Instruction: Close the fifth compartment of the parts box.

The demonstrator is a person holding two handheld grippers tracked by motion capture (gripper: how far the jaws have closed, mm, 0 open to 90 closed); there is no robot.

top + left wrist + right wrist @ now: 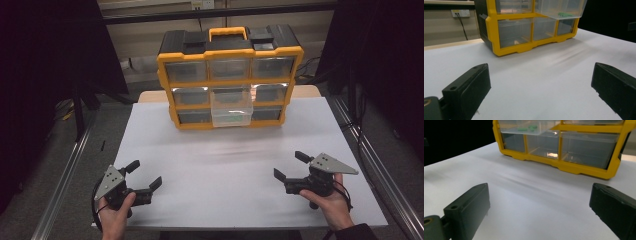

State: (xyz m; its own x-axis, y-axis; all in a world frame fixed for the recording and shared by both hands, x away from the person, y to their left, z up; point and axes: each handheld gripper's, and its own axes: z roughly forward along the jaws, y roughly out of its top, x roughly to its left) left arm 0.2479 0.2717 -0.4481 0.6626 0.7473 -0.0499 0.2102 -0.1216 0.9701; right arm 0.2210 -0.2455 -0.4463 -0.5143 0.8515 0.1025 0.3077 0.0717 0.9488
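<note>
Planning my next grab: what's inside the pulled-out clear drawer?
The pulled-out clear plastic drawer of the yellow organiser holds small green pieces; their shape and number are unclear.

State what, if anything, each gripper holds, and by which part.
Nothing is held. The left gripper and right gripper are both open above the white table, well short of the yellow drawer cabinet.

I see a white table (160, 150) on grey floor (70, 165), black curtains (45, 60) either side, a beige wall (446, 27) behind with what looks like a socket (460, 12).
</note>
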